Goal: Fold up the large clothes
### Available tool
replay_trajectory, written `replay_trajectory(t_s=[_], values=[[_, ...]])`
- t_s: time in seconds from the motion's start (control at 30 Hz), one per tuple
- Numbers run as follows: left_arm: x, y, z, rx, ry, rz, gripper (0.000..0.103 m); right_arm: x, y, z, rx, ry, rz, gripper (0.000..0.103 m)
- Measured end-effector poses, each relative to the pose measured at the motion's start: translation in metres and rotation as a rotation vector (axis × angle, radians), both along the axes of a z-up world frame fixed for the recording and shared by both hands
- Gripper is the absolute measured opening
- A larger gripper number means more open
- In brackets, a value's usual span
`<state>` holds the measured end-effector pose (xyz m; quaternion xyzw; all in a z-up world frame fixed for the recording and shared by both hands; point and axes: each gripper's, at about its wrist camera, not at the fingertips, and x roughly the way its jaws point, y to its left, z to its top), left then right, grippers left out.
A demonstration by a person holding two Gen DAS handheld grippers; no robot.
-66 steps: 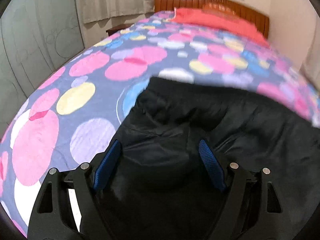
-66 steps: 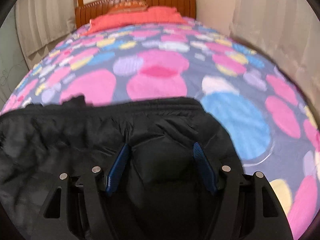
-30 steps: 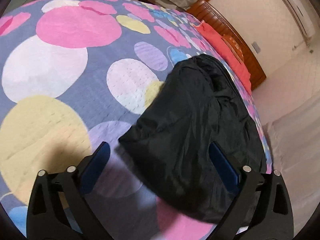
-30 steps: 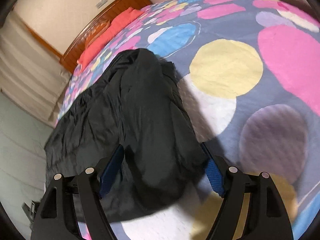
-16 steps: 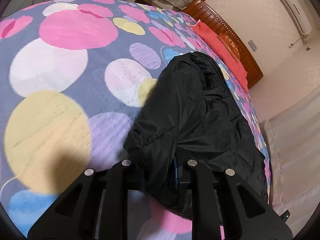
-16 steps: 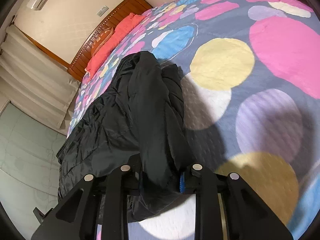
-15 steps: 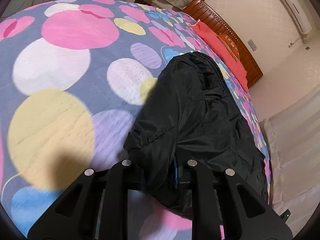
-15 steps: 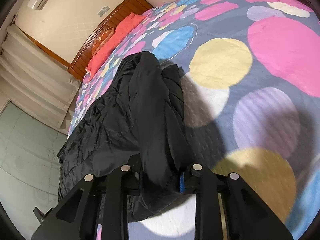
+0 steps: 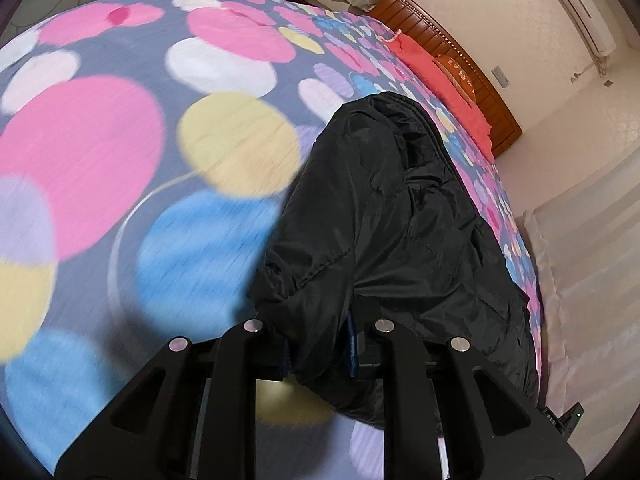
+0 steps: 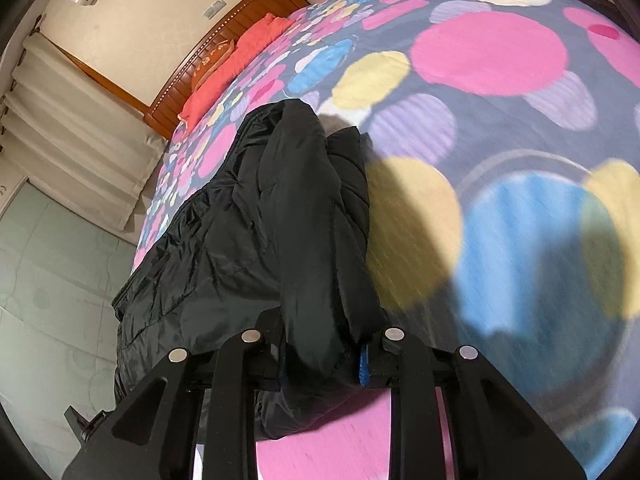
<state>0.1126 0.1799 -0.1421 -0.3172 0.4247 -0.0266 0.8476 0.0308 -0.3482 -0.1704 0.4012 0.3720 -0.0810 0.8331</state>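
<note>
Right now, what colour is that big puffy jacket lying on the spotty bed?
Black: the puffy quilted jacket is plain black all over, clearest in the right wrist view.

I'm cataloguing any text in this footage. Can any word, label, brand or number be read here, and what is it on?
None can be read.
Air conditioner: no legible marking.
Wall plate: too small to tell.
Black jacket: no label showing.
Bedspread: coloured circles only.

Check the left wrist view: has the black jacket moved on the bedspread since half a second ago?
Yes. Held in the left tongs, the jacket has slid along the bedspread; its edge was beside a white and a lilac circle, and now sits by a yellow and a blue one.
</note>
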Motion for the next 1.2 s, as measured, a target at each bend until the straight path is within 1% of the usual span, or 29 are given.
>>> replay_trajectory(t_s=[0.17,0.3,0.33,0.37,0.4,0.43,0.47,0.53,0.6,0.7,0.73,0.8,0.87,0.9,0.93,0.97,1.0,1.07,1.2], values=[[-0.027,0.005,-0.002,0.000,-0.001,-0.007,0.019,-0.020,0.004,-0.004,-0.001,0.005,0.002,0.025],[-0.026,0.006,-0.005,0.012,-0.005,-0.019,0.021,-0.022,0.001,-0.007,0.011,0.002,-0.004,0.027],[-0.026,0.007,-0.005,0.016,-0.004,-0.021,0.024,-0.021,0.001,-0.007,0.010,0.006,-0.005,0.028],[-0.026,0.007,-0.004,0.022,-0.002,-0.021,0.029,-0.021,0.001,-0.006,0.004,0.013,-0.004,0.033],[-0.026,0.008,-0.002,0.034,0.003,-0.020,0.031,-0.021,0.001,-0.005,-0.005,0.023,-0.005,0.035],[-0.027,0.009,0.000,0.043,0.005,-0.023,0.038,-0.022,0.002,-0.004,-0.011,0.029,-0.007,0.036],[-0.030,0.009,0.001,0.052,0.009,-0.025,0.048,-0.025,0.002,-0.002,-0.019,0.035,-0.009,0.039],[-0.034,0.014,0.006,0.068,0.010,-0.019,0.057,-0.034,0.005,0.002,-0.048,0.047,-0.008,0.043],[-0.039,0.020,0.008,0.064,0.012,-0.035,0.059,-0.043,0.007,0.008,-0.088,0.059,-0.007,0.048],[-0.040,0.033,0.016,0.068,0.011,-0.072,0.062,-0.056,0.011,0.021,-0.164,0.091,-0.009,0.049],[-0.038,0.038,0.019,0.072,0.005,-0.091,0.066,-0.059,0.012,0.024,-0.192,0.099,-0.012,0.049],[-0.032,0.045,0.023,0.076,0.001,-0.124,0.068,-0.065,0.020,0.039,-0.300,0.121,-0.025,0.049],[-0.019,0.050,0.024,0.053,0.006,-0.174,0.074,-0.067,0.027,0.054,-0.382,0.118,-0.031,0.049],[-0.010,0.052,0.024,0.042,0.007,-0.205,0.075,-0.064,0.033,0.063,-0.422,0.109,-0.028,0.049],[-0.003,0.053,0.025,0.051,0.010,-0.219,0.075,-0.060,0.041,0.072,-0.454,0.097,-0.015,0.049],[0.003,0.053,0.024,0.060,0.012,-0.231,0.075,-0.054,0.048,0.079,-0.482,0.085,0.002,0.051],[0.013,0.052,0.024,0.068,0.009,-0.262,0.075,-0.048,0.056,0.085,-0.509,0.074,0.021,0.055],[0.033,0.048,0.024,0.093,0.012,-0.297,0.075,-0.033,0.079,0.096,-0.563,0.046,0.067,0.057],[0.065,0.041,0.029,0.093,0.003,-0.357,0.075,0.010,0.126,0.104,-0.594,0.006,0.187,0.057]])
